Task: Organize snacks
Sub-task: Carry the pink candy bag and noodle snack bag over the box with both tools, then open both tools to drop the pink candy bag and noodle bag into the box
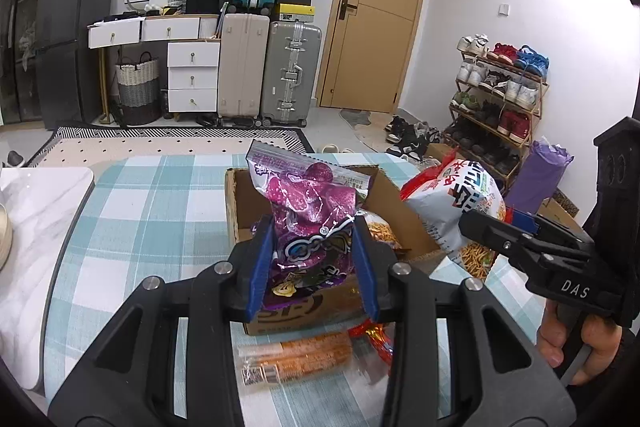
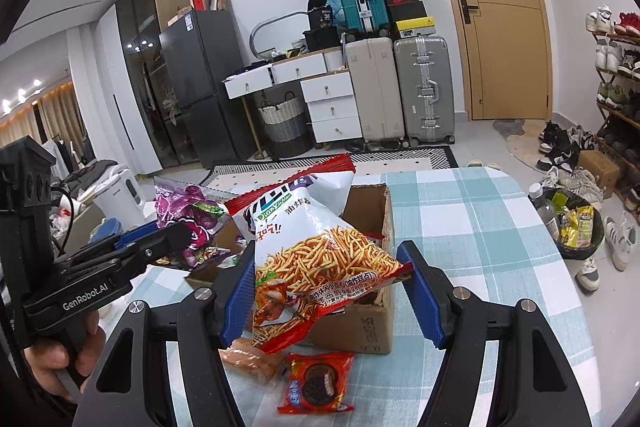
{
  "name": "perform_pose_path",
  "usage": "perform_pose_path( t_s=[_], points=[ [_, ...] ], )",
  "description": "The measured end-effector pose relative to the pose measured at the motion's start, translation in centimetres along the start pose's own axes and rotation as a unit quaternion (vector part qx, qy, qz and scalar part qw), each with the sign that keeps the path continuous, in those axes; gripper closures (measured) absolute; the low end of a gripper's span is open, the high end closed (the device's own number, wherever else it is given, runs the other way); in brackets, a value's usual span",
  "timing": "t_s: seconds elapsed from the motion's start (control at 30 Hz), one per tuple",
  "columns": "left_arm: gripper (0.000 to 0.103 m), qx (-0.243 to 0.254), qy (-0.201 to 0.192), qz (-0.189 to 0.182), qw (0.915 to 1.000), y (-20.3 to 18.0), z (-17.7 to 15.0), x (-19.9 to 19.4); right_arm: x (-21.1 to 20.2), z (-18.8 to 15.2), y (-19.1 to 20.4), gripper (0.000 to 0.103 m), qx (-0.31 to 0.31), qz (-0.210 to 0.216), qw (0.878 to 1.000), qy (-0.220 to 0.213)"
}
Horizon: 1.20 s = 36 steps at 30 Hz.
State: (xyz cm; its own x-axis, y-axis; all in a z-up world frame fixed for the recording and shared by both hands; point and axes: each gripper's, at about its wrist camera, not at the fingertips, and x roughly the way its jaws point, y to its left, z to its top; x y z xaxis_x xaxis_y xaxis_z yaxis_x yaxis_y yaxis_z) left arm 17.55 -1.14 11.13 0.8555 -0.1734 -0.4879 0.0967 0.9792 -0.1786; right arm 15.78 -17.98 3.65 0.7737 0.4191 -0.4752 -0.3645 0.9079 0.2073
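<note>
Holding snacks over open brown cardboard box (image 1: 304, 311): left tool (image 1: 314, 261) clamps purple candy bag (image 1: 308, 203), right tool (image 2: 332, 291) loosely brackets white-red noodle-snack bag (image 2: 316, 251); cookie pack (image 2: 318, 383), orange pack (image 1: 296, 355) unpacked beside box.

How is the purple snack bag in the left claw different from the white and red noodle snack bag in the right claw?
The purple snack bag is narrower and crumpled; the noodle snack bag is wider and puffier. The left claw pinches the purple bag from both sides; the right claw stands wider, with a gap beside the noodle bag. Both hang over the cardboard box.
</note>
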Motion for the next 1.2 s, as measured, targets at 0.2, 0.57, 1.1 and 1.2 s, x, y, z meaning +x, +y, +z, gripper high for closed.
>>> perform_pose_path(
  t_s=[0.2,0.57,1.1,1.2],
  points=[
    [0.069,-0.004,0.007,0.008,0.9999,0.5,0.6,2.4,2.2,0.6,-0.7,0.034,0.007,-0.010,1.000,0.013],
    [0.069,-0.011,0.023,0.025,0.9994,2.3,1.1,7.6,6.5,0.1,-1.6,0.034,0.004,-0.027,0.999,0.039],
    [0.069,0.000,0.037,0.024,0.9990,2.7,-0.4,11.6,9.7,-0.2,-0.9,0.035,-0.031,-0.041,0.998,0.036],
    [0.069,0.005,0.044,0.022,0.9988,2.5,-0.7,12.4,10.1,-0.1,-1.0,0.035,-0.039,-0.045,0.998,0.033]
  ],
)
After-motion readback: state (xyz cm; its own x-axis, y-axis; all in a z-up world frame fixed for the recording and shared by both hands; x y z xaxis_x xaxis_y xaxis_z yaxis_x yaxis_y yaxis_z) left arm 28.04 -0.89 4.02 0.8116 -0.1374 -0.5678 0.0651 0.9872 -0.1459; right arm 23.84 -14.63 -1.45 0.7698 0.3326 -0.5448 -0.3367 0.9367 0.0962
